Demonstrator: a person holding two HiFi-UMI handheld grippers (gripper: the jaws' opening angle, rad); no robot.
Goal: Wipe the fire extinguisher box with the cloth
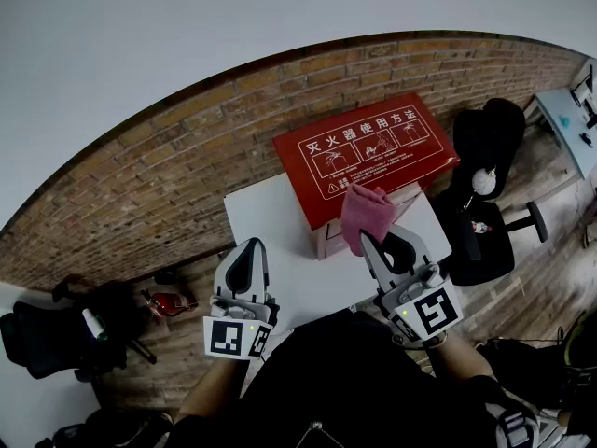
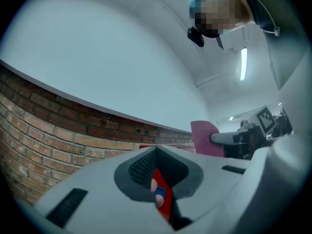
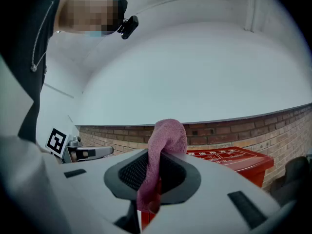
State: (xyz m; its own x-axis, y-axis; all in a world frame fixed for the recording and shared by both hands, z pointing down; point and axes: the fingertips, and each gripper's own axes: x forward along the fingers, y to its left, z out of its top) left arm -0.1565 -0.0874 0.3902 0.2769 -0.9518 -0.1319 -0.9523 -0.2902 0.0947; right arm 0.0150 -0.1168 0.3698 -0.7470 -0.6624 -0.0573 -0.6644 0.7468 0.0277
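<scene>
Pink cloth (image 1: 366, 215) hangs pinched in your right gripper (image 1: 377, 243) in the head view, just ahead lies the red fire extinguisher box (image 1: 364, 147); the left gripper view shows your left gripper (image 2: 157, 156) closed on nothing; the right gripper view shows jaws clamped on cloth, box beyond, so I judge wiping hardly begun.

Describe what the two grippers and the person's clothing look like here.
The left gripper and the right gripper look alike: light grey moulded bodies, with dark mesh-textured pads lining the jaws. Behind the jaws each carries a white cube printed with black square markers. The person wears a dark top.
</scene>
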